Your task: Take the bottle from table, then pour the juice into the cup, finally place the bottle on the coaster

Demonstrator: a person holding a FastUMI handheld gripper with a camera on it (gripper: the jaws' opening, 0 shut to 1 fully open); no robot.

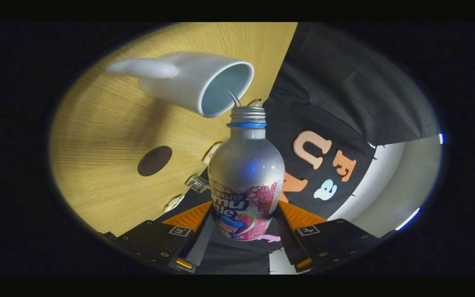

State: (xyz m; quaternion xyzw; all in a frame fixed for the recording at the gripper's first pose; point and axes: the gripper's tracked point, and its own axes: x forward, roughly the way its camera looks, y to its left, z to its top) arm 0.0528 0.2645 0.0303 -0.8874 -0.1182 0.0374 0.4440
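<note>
We hold the bottle clamped between both fingers of the gripper at its labelled lower body; smooth, rigid metal, probably slippery. 1 thin stream enters the cup just beyond.

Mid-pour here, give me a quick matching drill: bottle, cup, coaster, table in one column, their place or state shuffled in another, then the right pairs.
Things:
1. bottle
2. cup
3. coaster
4. table

Descriptions:
A. dark round disc, nothing on it
B. white, with a handle, its mouth just ahead of the bottle's open neck
C. light wood grain surface
D. silver, uncapped, clamped between the fingers of the gripper

Pairs: 1-D, 2-B, 3-A, 4-C
</note>
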